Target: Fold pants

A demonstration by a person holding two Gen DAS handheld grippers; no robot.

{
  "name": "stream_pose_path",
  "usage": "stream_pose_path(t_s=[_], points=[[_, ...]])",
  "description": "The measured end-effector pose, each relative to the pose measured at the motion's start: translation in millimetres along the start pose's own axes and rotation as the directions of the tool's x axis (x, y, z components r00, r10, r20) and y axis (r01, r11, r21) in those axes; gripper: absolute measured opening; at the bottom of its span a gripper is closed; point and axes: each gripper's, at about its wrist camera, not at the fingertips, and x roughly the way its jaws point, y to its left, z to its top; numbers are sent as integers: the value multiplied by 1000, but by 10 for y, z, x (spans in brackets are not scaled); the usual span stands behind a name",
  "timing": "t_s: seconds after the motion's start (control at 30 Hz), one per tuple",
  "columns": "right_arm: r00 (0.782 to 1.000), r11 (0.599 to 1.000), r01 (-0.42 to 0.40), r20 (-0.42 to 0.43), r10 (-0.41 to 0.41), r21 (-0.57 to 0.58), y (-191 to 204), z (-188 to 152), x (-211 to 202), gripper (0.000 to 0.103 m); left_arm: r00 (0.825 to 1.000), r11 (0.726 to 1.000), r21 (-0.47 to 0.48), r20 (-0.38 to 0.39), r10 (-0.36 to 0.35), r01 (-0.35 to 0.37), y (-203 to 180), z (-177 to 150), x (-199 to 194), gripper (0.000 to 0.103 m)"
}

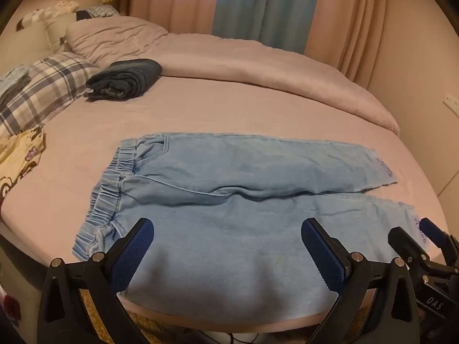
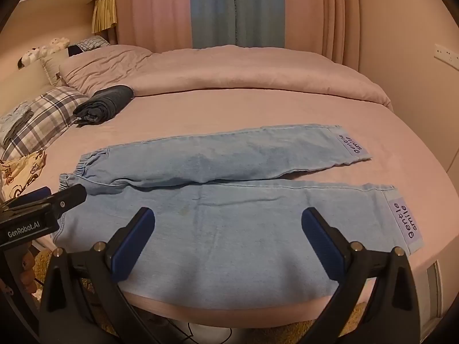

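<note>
Lying flat on the pink bed, the light blue pants are spread out with the waistband to the left and both legs running to the right, slightly parted at the cuffs. Each cuff carries a pale label reading "gentle smile". The near leg reaches the front edge of the bed.

The left hand-held gripper hovers over the near leg by the waistband end, its blue-padded fingers spread wide with nothing between them. The right hand-held gripper hangs over the same leg nearer the cuffs, its jaws likewise wide apart and holding nothing.

A folded dark garment rests farther back on the bed, beside a plaid pillow. A bunched pink duvet lies along the far side, with pink and blue curtains behind it. A yellow printed cloth sits at the left edge.
</note>
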Motion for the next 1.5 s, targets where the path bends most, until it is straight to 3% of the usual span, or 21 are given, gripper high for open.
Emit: stream_pose_path(t_s=[0.13,0.43,0.83,1.07,1.2,1.5], points=[[998,999,46,-34,-45,23,93,27,19,103,1000,1000,3,-3,-10,10,-21,-11,7,102],[998,996,53,-50,-50,73,-30,16,24,103,1000,999,47,-9,7,-6,-93,-62,41,102],[998,992,44,-54,-38,119,-107,22,28,102,1000,998,56,-20,-13,14,-104,-54,29,102],[999,992,16,-37,-12,129,-129,4,-10,102,999,998,37,22,-47,47,-109,-36,-9,102],[1000,992,18,-12,-17,122,-116,4,-38,101,998,997,26,-20,-65,66,-120,-53,-23,102],[1000,989,-6,0,6,150,-157,21,-33,102,997,997,32,-16,-76,77,-149,-38,-62,102]])
